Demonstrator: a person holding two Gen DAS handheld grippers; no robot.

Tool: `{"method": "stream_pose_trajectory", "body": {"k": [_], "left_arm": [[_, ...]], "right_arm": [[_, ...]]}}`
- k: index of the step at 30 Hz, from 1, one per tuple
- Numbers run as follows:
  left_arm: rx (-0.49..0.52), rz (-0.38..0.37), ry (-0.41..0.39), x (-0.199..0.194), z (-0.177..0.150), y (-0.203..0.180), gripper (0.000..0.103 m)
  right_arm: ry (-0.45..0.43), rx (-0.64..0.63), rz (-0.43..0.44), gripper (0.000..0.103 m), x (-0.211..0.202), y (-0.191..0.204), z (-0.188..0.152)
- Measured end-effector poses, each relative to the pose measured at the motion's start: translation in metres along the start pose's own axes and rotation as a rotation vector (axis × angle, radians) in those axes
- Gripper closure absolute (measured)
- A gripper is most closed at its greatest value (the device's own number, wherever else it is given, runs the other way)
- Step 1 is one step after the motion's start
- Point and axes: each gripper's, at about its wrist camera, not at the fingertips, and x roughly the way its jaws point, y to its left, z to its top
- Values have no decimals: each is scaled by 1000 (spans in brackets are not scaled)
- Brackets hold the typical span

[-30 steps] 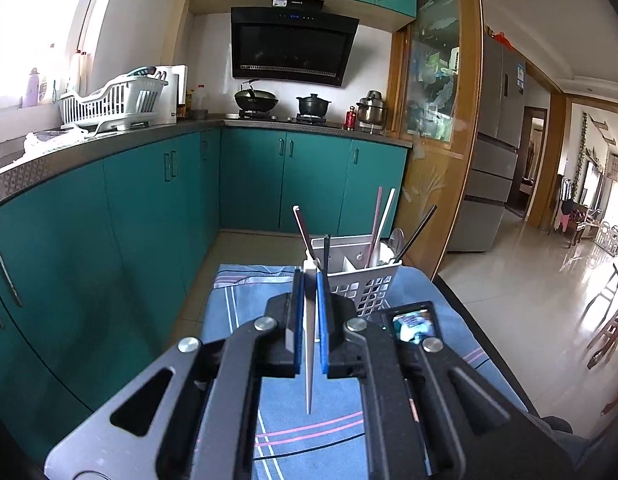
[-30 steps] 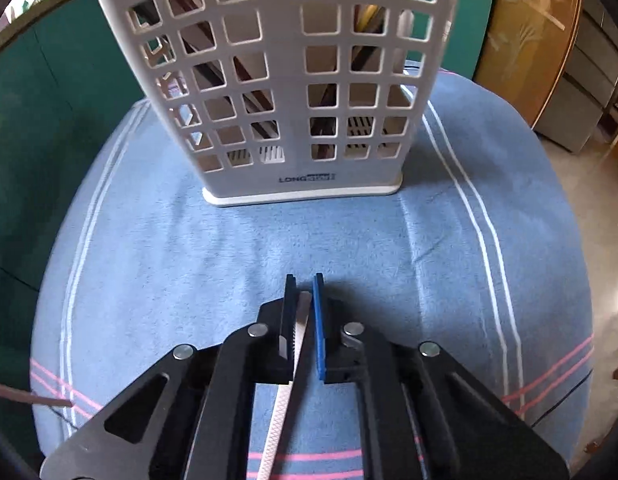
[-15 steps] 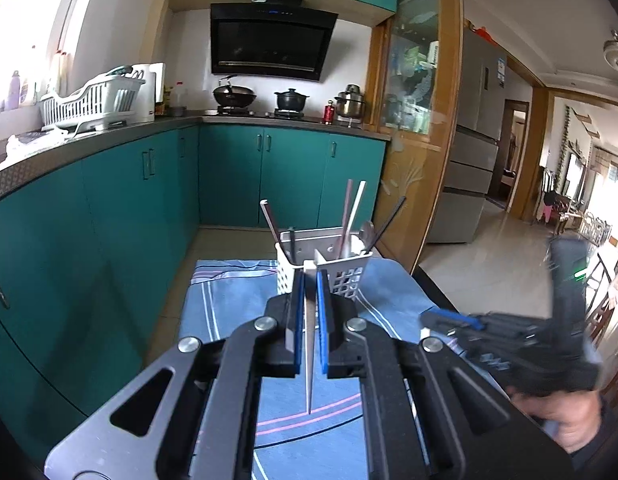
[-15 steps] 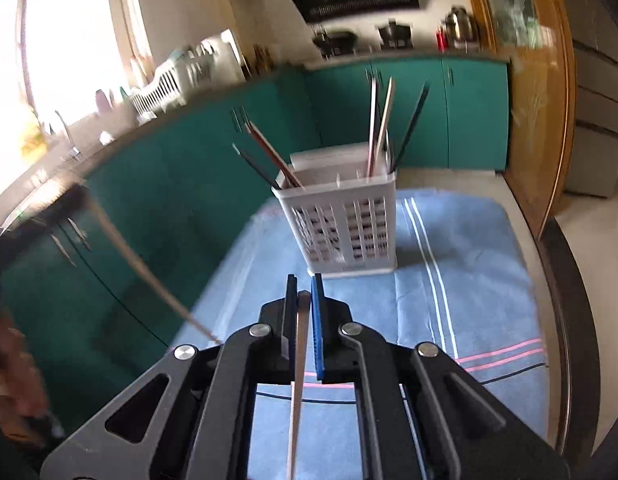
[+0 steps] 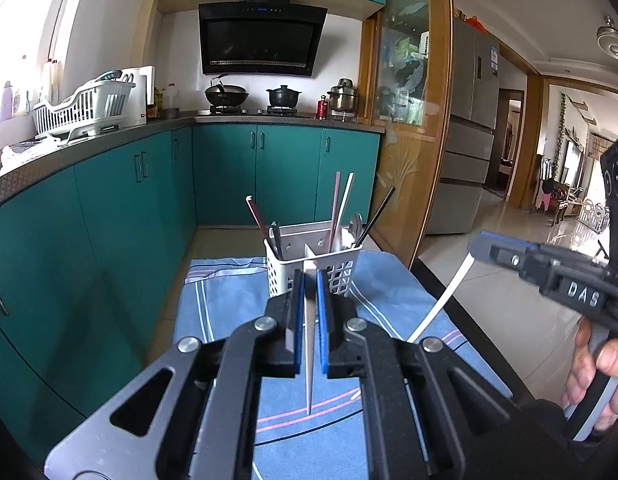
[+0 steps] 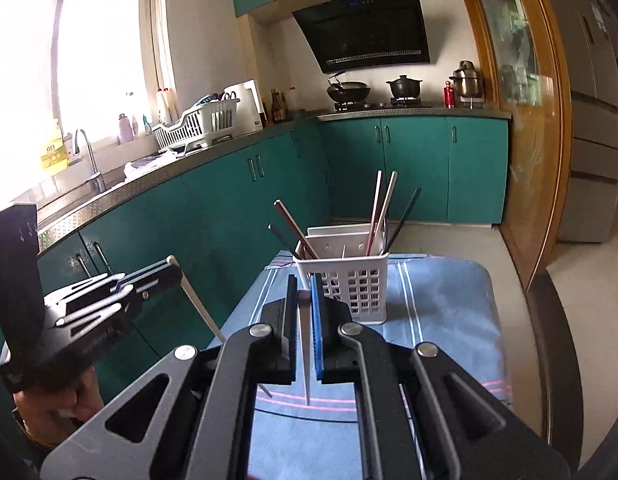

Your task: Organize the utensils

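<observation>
Left claw (image 5: 308, 280): I clamp a white chopstick (image 5: 309, 360) upright, ready to drop
Right claw (image 6: 304, 284): clamps another chopstick (image 6: 306, 356)
Basket (image 6: 355, 280): ahead, my target

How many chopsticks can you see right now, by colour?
White chopsticks: 3, two held, one in the basket
Black chopsticks: 2
Pink chopstick: 1
Dark red chopstick: 1
Total: 7

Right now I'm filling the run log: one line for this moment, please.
left gripper: shut on white chopstick | right gripper: shut on second white chopstick | utensil basket: upright on blue cloth, neither chopstick inside
</observation>
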Motion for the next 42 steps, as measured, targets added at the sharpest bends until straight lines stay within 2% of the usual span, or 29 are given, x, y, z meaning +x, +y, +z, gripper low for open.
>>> {"method": "stream_pose_trajectory", "body": {"k": [8, 11, 17, 20, 24, 30, 34, 38, 42], "left_arm": [[-19, 5, 0, 1, 0, 11, 97], [-35, 11, -12, -3, 2, 18, 97], [-68, 18, -26, -8, 5, 32, 97], [-75, 22, -26, -10, 3, 36, 97], [-85, 24, -30, -11, 2, 42, 97], [-86, 25, -21, -8, 1, 43, 97], [-92, 33, -9, -2, 0, 46, 97], [-102, 42, -5, 2, 1, 48, 97], [-108, 47, -5, 4, 2, 49, 97]], "right_arm": [[37, -8, -17, 97, 18, -5, -4], [39, -32, -17, 97, 24, 0, 8], [-45, -106, -67, 97, 32, 14, 76], [-107, -103, -103, 97, 40, 13, 115], [-171, -77, -153, 97, 63, 3, 150], [-191, -48, -227, 96, 115, -21, 146], [-129, 33, -199, 97, 146, -48, 129], [-132, 46, -206, 98, 154, -57, 120], [-166, 5, -184, 99, 143, -47, 135]]}}
